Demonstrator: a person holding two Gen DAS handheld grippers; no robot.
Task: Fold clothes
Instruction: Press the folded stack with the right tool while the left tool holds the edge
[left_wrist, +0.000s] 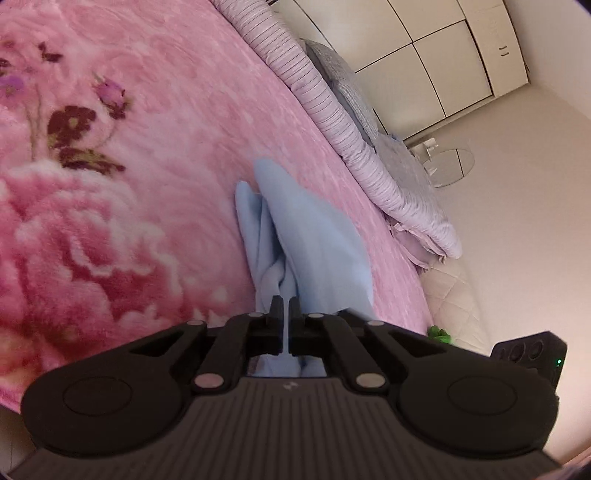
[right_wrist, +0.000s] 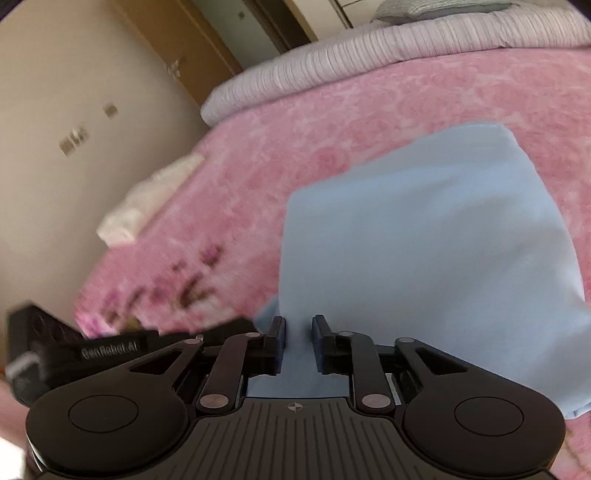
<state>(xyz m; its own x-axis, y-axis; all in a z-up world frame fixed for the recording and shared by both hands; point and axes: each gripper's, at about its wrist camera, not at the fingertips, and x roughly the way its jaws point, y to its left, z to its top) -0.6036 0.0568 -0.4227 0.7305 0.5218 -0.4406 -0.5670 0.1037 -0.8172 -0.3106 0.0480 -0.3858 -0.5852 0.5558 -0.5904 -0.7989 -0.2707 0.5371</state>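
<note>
A light blue garment (left_wrist: 295, 236) hangs bunched over the pink floral blanket (left_wrist: 110, 147). My left gripper (left_wrist: 284, 306) is shut on a thin fold of it, and the cloth droops forward from the fingers. In the right wrist view the same blue garment (right_wrist: 424, 240) spreads wide over the blanket (right_wrist: 295, 122). My right gripper (right_wrist: 298, 325) has its jaws a little apart with blue cloth between them, not pinched tight. The left gripper's body (right_wrist: 110, 347) shows at the lower left of that view.
A striped lilac quilt roll (left_wrist: 332, 110) and grey pillows (left_wrist: 347, 85) lie along the bed's far edge. White wardrobe doors (left_wrist: 443, 55) and a glass side table (left_wrist: 447, 166) stand beyond. A folded white cloth (right_wrist: 147, 199) lies at the bed's left edge, near a beige wall.
</note>
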